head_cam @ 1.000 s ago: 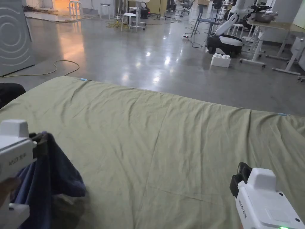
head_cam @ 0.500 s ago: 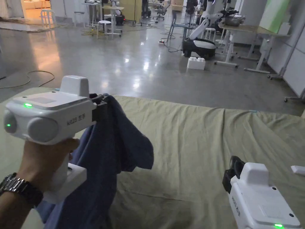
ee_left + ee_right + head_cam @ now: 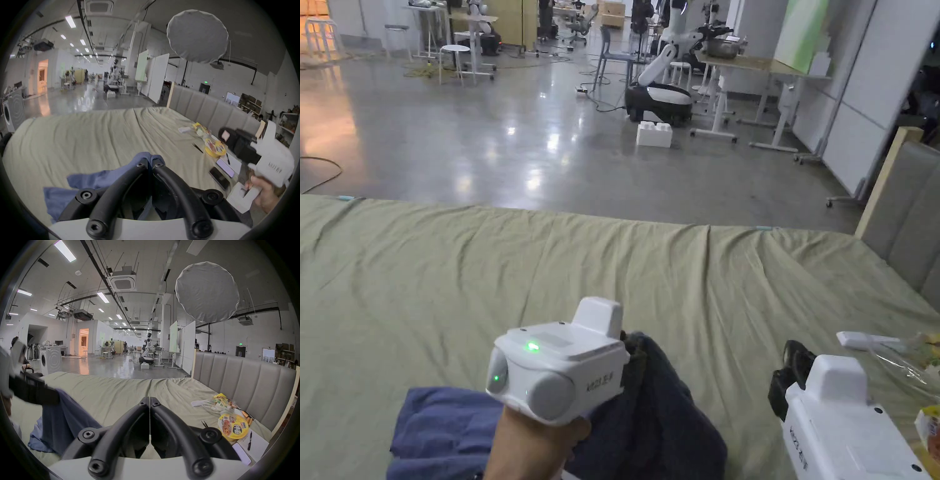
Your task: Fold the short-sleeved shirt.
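Note:
The blue short-sleeved shirt [image 3: 444, 431] lies bunched on the green bed sheet [image 3: 612, 269] near the front edge. My left gripper [image 3: 150, 163] is shut on a fold of the shirt [image 3: 97, 177], with cloth bulging past its tips. In the head view the left gripper [image 3: 631, 350] sits low over the bed, and dark cloth [image 3: 662, 412] hangs from it. My right gripper [image 3: 149, 400] is shut with nothing between its jaws. It hovers at the lower right [image 3: 797, 365], apart from the shirt [image 3: 65, 418].
A padded headboard [image 3: 243, 379] runs along the right side of the bed. By it lie a yellow noodle cup [image 3: 233, 426], snack wrappers [image 3: 222, 402], a pen [image 3: 249, 440], phones [image 3: 224, 167] and a white remote [image 3: 865, 340]. Polished floor, tables and a white robot [image 3: 659, 94] lie beyond the bed.
My left gripper has swung from the left to the middle of the bed and dropped lower, carrying the shirt along. The right gripper has held its place. The head camera panned right.

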The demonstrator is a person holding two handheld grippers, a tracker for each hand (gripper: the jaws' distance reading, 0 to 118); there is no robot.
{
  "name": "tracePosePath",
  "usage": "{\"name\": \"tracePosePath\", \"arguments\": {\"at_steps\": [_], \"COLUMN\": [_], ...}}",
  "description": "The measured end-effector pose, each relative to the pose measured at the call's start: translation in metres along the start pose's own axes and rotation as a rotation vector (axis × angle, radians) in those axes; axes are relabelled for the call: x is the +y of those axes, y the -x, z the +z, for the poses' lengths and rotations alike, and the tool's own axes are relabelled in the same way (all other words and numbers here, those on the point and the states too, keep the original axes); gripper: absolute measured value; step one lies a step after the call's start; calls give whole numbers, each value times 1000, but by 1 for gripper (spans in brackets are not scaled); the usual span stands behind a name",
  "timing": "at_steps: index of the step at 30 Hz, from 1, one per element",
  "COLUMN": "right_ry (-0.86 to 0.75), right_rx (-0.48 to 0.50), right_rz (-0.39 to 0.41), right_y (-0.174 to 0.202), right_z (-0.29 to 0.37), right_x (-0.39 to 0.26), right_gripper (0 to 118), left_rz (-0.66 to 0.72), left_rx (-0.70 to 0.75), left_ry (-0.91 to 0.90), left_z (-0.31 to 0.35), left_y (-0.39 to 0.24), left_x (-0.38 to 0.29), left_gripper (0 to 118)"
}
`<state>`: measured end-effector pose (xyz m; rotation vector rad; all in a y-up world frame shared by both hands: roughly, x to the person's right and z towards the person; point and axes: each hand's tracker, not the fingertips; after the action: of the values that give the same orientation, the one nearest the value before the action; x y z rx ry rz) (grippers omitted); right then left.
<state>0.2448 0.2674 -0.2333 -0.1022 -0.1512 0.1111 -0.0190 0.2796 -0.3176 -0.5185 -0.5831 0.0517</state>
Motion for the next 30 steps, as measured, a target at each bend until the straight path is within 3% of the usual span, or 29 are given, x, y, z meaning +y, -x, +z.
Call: {"name": "tracePosePath", "arguments": {"at_steps": [4, 6, 8, 10, 12, 19, 21, 24, 27, 30], "right_ry": [26, 38, 42, 46, 49, 30, 15, 0, -29, -57], "right_rx": [-6, 0, 7, 20, 30, 68, 79, 85, 80, 74], "right_rz": [1, -4, 1, 4, 8, 5, 12, -13, -20, -30], "right_y": [-5, -3, -2, 1, 5, 31, 41, 53, 63, 71], "right_z": [1, 1, 1, 1, 2, 2, 2, 1, 1, 2], "right_x": [-5, -6, -7, -7, -5, 7, 11, 17, 23, 26], "right_gripper": [1, 1, 1, 1, 1, 1, 1, 1, 1, 1], "left_rz": [27, 33, 21, 15, 15, -11, -10, -22, -18, -30], "left_rx": [-36, -38, -16, -7, 4, 318, 401, 501, 580, 595], "left_ry": [56, 76, 71, 39, -11, -245, -283, -336, -366, -399], "left_z": [-11, -11, -7, 3, 18, 74, 87, 106, 122, 135], "left_y": [-10, -11, -10, -4, 4, 42, 52, 67, 76, 79], "left_x": [-32, -41, -45, -43, -36, -12, -11, -12, -16, -25], "left_gripper": [6, 29, 73, 85, 85, 81, 65, 20, 4, 3]}}
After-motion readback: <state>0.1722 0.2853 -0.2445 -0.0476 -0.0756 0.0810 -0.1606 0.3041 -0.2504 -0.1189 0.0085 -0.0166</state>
